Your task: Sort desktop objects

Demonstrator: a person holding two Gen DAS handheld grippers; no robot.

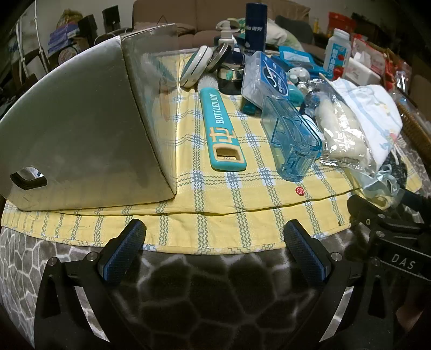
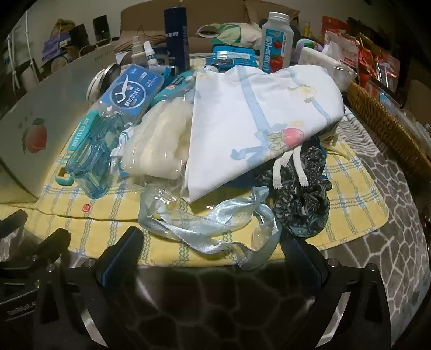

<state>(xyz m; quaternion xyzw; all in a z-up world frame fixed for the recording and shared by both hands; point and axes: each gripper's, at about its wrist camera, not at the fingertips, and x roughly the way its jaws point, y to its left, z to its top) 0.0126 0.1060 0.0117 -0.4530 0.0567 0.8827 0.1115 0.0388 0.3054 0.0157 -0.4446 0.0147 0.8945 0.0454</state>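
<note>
Two grippers were in view, both released and grasping nothing. The left gripper (image 1: 215,249), fingers spread wide, hovered over the near edge of the yellow plaid cloth (image 1: 242,188); the right gripper (image 2: 212,255), equally spread, hovered just before the pale blue satin ribbon (image 2: 212,223).

Surface: covered by a grey stone-pattern plush (image 2: 390,215), with the yellow plaid cloth laid on top.

Items on the cloth:
- Grey cardboard box with a cut-out handle (image 1: 80,129), at the left, its flap raised; a peach print showed on its side in the right wrist view.
- Teal flat handle lettered "BOTTLED JOY" (image 1: 223,129), lying lengthwise just right of the box, a white bristle head at its far end.
- Clear blue plastic container (image 1: 293,140), on its side, just right of the handle.
- Clear box of dental floss picks with a blue label (image 2: 132,91), resting behind and partly on the blue container.
- Cream fabric in a clear plastic bag (image 2: 159,142), beside the container.
- White folded cloth with blue ribbon and strawberry print (image 2: 256,121), lying over the bag and the dark patterned fabric (image 2: 304,204).
- Dark blue cylindrical can (image 1: 256,24) and white bottle with a strawberry label (image 2: 276,40), upright at the far side.
- Woven wicker basket (image 2: 385,126), at the right edge.
</note>
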